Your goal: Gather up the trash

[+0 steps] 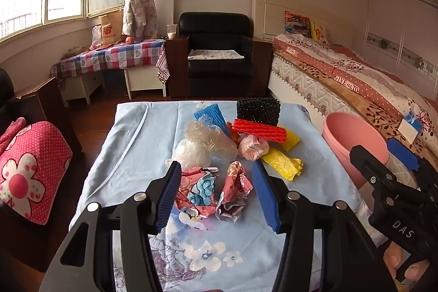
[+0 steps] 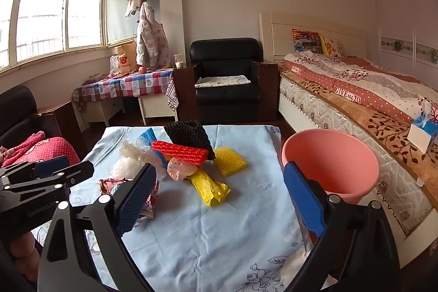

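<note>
- Left wrist view: my left tool hangs over the near part of the desk, which carries a light blue flowered cloth. Its blue pads stand well apart with nothing pressed between them; two crumpled pink printed wrappers lie on the cloth in the gap, and I cannot tell whether either pad touches them.
- Beyond them the trash sits in one loose heap mid-desk: a wad of clear plastic film, a crumpled white-and-red paper ball, a flattened yellow packet, a red ribbed foam sleeve lying across the pile, a black foam net sleeve standing behind it, a blue ribbed foam piece to its left and a yellow foam net piece to the right.
- A pink bin stands just off the desk's right edge, beside the bed. Its inside is not shown from here.
- My right tool enters at the right, in front of the bin.
- Right wrist view: my right tool is spread as wide as it goes, holding nothing, over bare cloth near the desk's right side.
- The heap lies left and far of it.
- The pink bin is at right; what I see of its inside is empty.
- My left tool shows at the left edge.
</note>
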{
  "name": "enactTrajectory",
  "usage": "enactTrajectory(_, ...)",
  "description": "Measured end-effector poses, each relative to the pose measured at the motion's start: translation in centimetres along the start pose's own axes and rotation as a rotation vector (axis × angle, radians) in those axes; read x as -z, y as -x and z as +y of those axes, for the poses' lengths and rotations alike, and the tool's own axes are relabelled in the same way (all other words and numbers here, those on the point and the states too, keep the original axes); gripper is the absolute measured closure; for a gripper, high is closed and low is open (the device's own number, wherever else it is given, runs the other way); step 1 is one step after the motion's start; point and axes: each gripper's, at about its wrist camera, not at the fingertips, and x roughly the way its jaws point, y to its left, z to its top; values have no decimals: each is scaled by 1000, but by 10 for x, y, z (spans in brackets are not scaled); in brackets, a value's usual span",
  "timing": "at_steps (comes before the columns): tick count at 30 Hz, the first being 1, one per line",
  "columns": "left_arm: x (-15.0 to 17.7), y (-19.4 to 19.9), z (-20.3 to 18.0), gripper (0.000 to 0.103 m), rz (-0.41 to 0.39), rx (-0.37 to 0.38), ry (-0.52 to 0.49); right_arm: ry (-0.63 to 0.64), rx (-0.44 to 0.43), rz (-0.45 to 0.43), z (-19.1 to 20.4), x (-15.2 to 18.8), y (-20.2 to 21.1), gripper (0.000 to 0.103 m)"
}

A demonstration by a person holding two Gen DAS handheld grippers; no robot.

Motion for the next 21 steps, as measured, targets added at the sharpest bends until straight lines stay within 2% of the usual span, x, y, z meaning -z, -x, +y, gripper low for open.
enactTrajectory(21,4,-4,0,49,11,12,10,-17,12,21,-3,3,-3,8)
